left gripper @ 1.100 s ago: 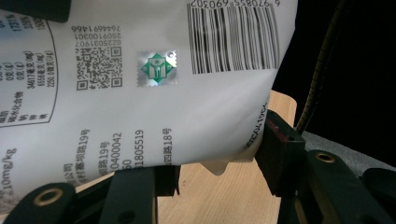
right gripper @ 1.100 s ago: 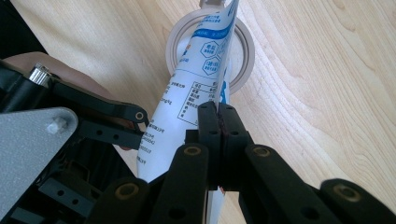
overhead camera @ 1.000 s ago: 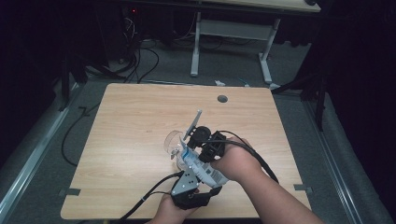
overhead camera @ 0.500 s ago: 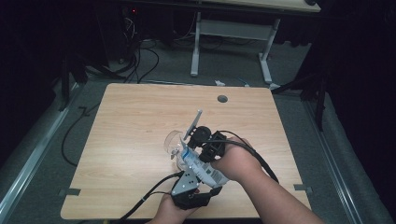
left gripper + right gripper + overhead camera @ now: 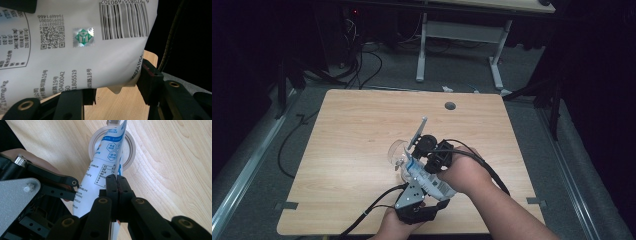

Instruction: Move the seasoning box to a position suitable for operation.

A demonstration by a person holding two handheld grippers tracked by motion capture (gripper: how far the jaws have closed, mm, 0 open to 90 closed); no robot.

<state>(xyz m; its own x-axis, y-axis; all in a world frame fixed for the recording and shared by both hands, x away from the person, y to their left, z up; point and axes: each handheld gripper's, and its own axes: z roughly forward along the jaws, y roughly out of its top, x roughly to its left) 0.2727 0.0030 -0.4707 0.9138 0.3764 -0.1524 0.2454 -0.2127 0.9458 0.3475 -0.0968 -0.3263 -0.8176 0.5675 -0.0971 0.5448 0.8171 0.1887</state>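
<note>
A white printed pouch [image 5: 428, 179] is held tilted over a clear round cup [image 5: 396, 151] that stands on the wooden table [image 5: 357, 125]. My left gripper [image 5: 418, 186] grips the pouch's lower body; in the left gripper view the pouch [image 5: 75, 50], with its barcode and QR code, sits between the two jaws of my left gripper [image 5: 110, 88]. My right gripper [image 5: 432, 152] is shut on the pouch's thin edge [image 5: 100, 177], its jaws [image 5: 116, 186] pressed together. The pouch's upper end reaches over the cup's rim [image 5: 131, 152]. Whether anything is in the cup is hidden.
A round cable hole [image 5: 450, 106] sits near the table's far edge. Black cables [image 5: 372, 212] trail from the grippers off the near edge. A metal desk frame [image 5: 459, 35] and floor cables [image 5: 362, 60] lie beyond the table.
</note>
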